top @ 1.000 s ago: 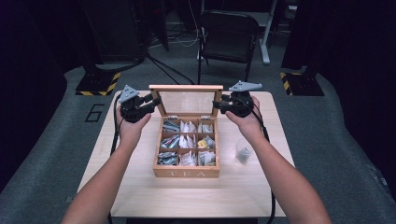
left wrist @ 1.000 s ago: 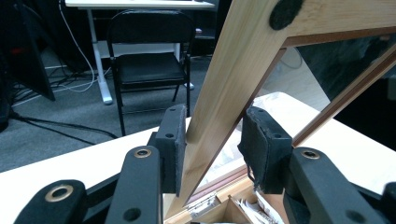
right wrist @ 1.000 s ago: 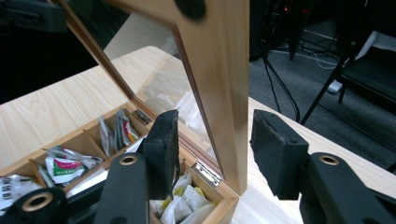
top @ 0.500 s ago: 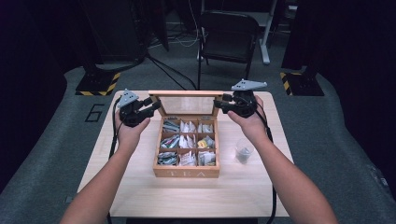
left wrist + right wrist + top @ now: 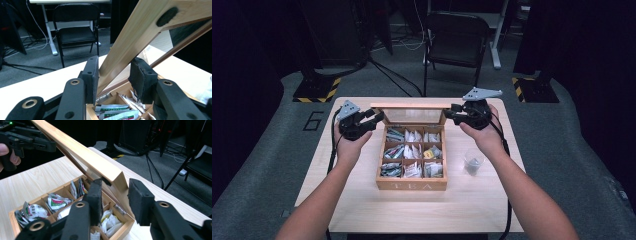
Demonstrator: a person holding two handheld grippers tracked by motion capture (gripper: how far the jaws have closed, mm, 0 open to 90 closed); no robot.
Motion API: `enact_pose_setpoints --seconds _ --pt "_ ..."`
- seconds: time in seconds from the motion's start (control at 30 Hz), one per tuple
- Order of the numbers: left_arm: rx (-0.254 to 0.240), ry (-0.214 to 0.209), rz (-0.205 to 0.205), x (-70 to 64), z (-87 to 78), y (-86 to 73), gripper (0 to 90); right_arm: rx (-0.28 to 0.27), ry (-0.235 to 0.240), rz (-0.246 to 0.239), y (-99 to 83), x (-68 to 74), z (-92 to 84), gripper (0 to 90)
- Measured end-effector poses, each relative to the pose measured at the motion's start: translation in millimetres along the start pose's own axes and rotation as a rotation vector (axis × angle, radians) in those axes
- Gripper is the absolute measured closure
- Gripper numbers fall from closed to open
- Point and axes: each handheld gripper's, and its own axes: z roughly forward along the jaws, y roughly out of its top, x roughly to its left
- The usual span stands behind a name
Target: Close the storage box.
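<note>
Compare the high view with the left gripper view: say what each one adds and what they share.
High view: the person's forearms and the front of the compartmented wooden tea box, lettered TEA. Left gripper view: a dark oval pad on the raised glass-paned wooden lid, clamped by the left hand-held gripper. Both: the lid, the sachets, the black folding chair.

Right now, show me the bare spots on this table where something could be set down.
Bare table lies in front of the tea box, and in a strip left of it, by the left forearm. Right of the box it is tighter: the small plastic cup and the right forearm share that side. Both grippers crowd the raised lid.
</note>
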Motion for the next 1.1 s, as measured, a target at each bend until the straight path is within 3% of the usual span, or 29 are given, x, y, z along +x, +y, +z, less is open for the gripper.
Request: enact_pose_setpoints --seconds 0.43,0.87,1.1 --pt "0.001 -0.004 -0.002 -1.0 -1.2 -1.5 59.2 -0.012 0.023 -0.002 -2.6 0.0 -8.6 69.3" --pt "0.002 -0.025 -0.018 -1.9 -4.8 -4.2 55.0 0.021 0.037 -0.02 -3.9 2.7 -13.6 71.6" --pt "0.016 -0.025 0.004 -5.0 -12.0 -2.8 52.9 0.021 0.041 -0.023 -9.4 7.0 -16.0 71.4"
